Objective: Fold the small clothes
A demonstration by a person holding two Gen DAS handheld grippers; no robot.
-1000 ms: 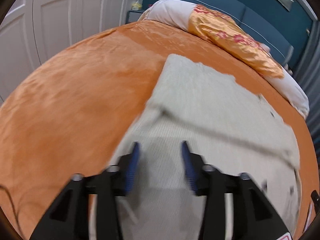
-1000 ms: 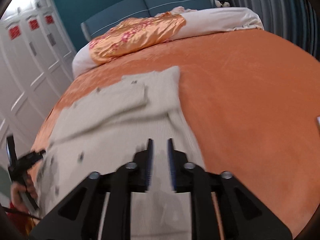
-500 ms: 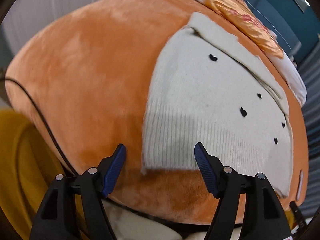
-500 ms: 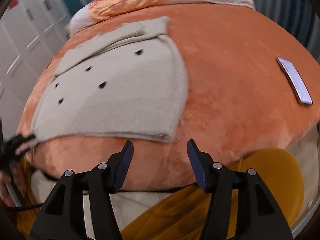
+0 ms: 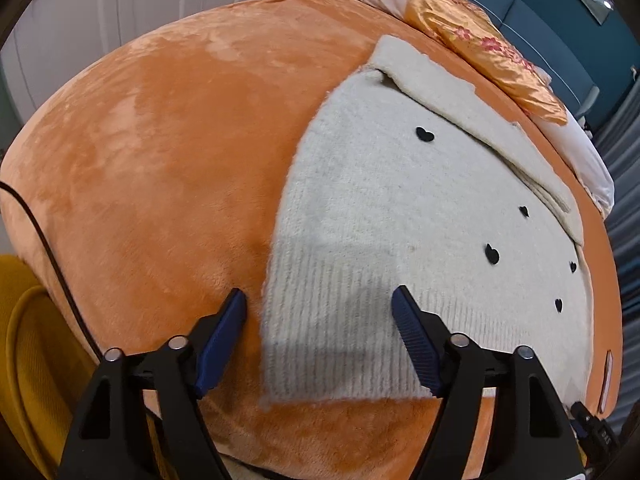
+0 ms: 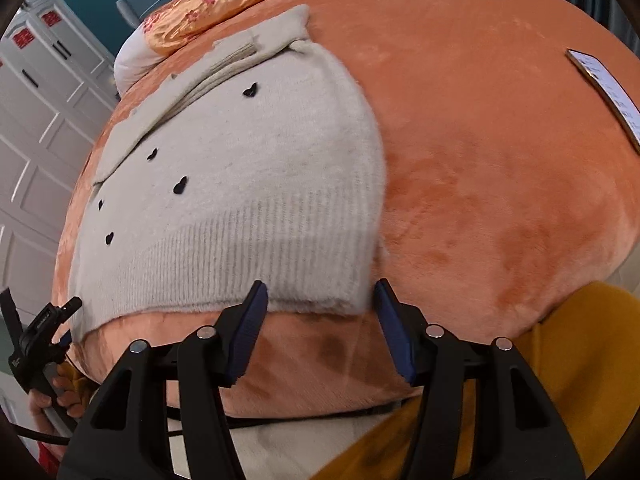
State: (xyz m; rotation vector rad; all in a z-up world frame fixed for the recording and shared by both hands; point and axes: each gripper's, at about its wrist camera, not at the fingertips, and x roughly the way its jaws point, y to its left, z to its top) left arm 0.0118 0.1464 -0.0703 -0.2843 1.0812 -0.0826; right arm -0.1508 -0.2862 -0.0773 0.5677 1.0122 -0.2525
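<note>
brightness: pretty decent on my feeds, soft indoor light, nothing blown out
shadows: I see a grey shadow on the ribbed hem of the cream sweater just ahead of the left gripper; faint one under the right gripper too
glare: small sheen on the satin pillow and on the phone
sharpness: both views crisp, knit ribs readable
distortion: heavy fisheye, the bed bulges like a ball, dark vignette in the corners

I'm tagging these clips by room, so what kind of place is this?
Most likely a bedroom. A cream knitted sweater with small black hearts lies on a bed with a plush orange blanket, orange floral satin pillows rest against a teal padded headboard, and white panelled wardrobe doors stand alongside.
</note>
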